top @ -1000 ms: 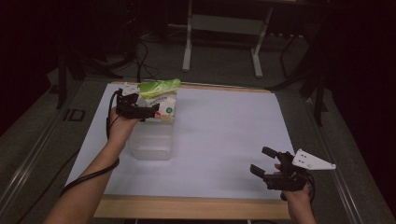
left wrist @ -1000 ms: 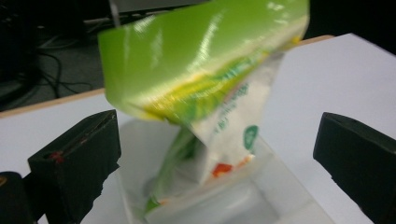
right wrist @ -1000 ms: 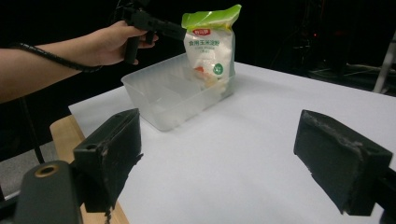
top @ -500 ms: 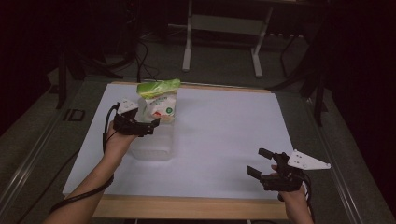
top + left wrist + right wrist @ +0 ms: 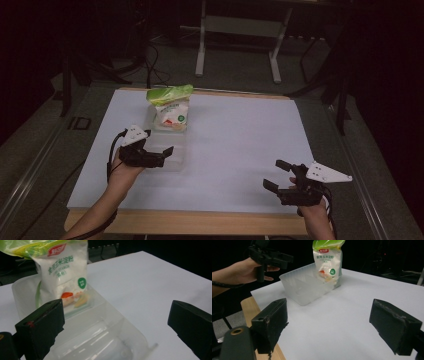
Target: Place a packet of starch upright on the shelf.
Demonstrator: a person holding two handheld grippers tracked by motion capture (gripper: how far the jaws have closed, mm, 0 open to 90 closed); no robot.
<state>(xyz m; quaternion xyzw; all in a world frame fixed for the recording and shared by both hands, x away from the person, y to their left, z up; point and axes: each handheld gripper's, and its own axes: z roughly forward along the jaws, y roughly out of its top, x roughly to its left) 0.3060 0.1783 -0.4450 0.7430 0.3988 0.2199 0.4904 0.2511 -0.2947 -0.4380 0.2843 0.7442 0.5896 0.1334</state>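
Observation:
A white starch bag with a green top (image 5: 170,106) stands upright in the far end of a clear plastic container (image 5: 176,159) on the white table. My left gripper (image 5: 165,156) hovers open over the container's near end, well short of the bag. In the left gripper view the jaws of the left gripper (image 5: 116,327) stand wide apart, with the container (image 5: 100,340) and the bag (image 5: 63,272) between and beyond them. My right gripper (image 5: 274,175) is open and holds nothing near the front right edge. Its own view shows the right gripper (image 5: 333,325) facing the bag (image 5: 328,262) and the container (image 5: 304,287) from a distance.
The white table top (image 5: 240,135) stretches between the two grippers, with a wooden front edge (image 5: 200,222). A metal stand (image 5: 240,30) and cables (image 5: 150,55) sit on the dark floor behind the table. In the right gripper view the other hand holds its gripper (image 5: 269,257) beside the container.
My left gripper has drawn back from the bag toward the person, along the container. The bag stays upright in the container. The right gripper has shifted only slightly.

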